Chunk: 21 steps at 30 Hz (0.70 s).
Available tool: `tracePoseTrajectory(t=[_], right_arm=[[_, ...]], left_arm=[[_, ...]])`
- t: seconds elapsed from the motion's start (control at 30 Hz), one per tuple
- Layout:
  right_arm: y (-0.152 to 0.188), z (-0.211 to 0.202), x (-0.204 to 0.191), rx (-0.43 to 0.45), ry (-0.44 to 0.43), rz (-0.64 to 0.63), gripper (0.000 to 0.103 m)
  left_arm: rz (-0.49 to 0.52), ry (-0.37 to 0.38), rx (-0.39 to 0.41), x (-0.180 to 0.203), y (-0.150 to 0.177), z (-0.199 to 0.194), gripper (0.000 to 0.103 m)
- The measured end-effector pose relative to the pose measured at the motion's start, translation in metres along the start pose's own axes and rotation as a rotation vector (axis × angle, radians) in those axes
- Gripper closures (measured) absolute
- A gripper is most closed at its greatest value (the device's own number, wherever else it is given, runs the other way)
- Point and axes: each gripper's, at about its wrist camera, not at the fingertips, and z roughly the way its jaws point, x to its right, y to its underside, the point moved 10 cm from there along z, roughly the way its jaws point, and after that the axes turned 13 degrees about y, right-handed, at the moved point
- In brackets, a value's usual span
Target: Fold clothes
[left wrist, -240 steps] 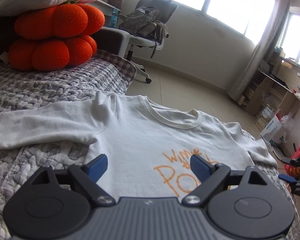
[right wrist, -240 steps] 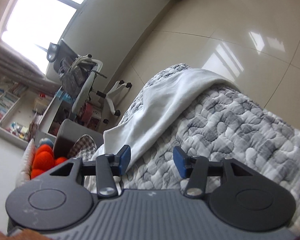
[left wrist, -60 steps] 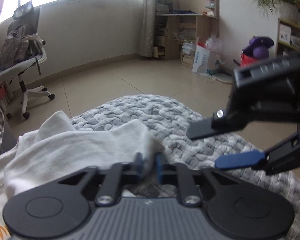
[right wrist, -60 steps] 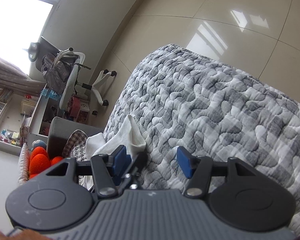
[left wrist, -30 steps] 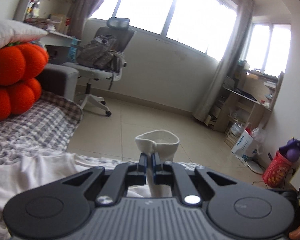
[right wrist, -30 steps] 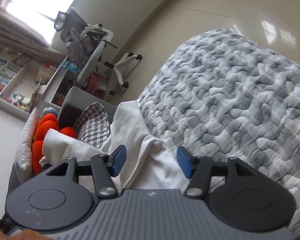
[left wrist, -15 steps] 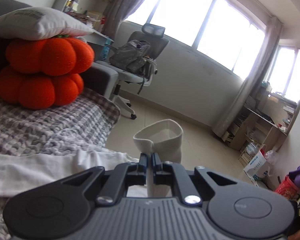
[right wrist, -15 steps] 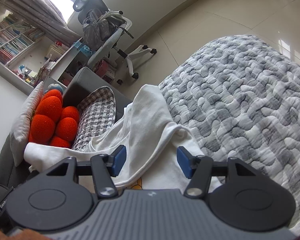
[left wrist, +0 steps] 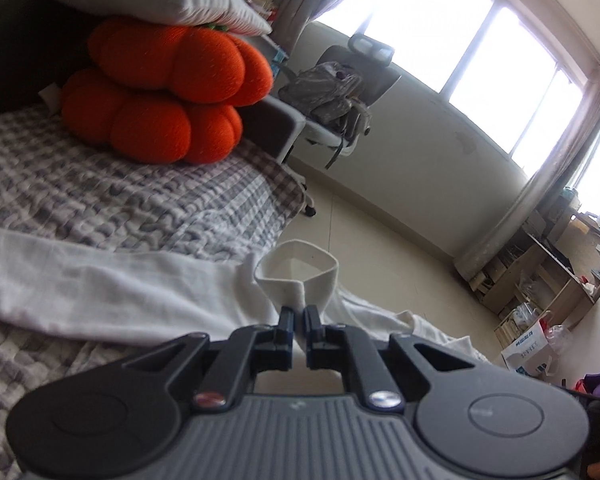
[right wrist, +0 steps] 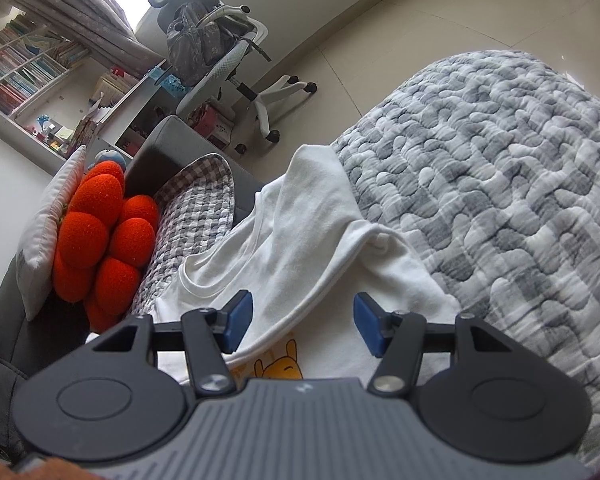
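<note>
Here, left claw (left wrist: 299,330) pinches white sweatshirt's (right wrist: 300,240) cuff (left wrist: 296,270); right claw (right wrist: 300,326) gapes, empty.

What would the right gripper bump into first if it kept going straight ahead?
Probably the white shirt: the open right gripper points down at its folded-over sleeve on the grey quilt, though how far off is unclear.

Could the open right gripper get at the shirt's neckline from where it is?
Probably yes. The right gripper is open and holds nothing, and the neckline lies just beyond its left finger on the white shirt, uncovered.
</note>
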Motion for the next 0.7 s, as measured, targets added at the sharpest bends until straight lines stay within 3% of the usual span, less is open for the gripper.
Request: tracePoseTrajectory(t=[0.27,0.37,0.43,0.53,0.7], right_arm=[[0.002,0.004,0.001,-0.001,0.018,0.002,0.043],[0.001,0.003,0.0,0.001,0.011,0.009,0.043],[0.001,0.001,0.0,0.003,0.003,0.015,0.043],[-0.001,-0.001,0.001,0.013,-0.002,0.019,0.043],[-0.005,-0.007,0.001,0.058,0.013,-0.006,0.043]], left_arm=[[-0.133,0.0,-0.076,-0.04,0.003,-0.015,0.095],[-0.188,0.014,-0.062,-0.051,-0.003,-0.021,0.081],[-0.228,0.028,-0.049,-0.059,-0.007,-0.025,0.063],[-0.27,0.038,-0.056,-0.066,-0.006,-0.023,0.057],[-0.26,-0.002,-0.079,-0.076,0.001,-0.009,0.057]])
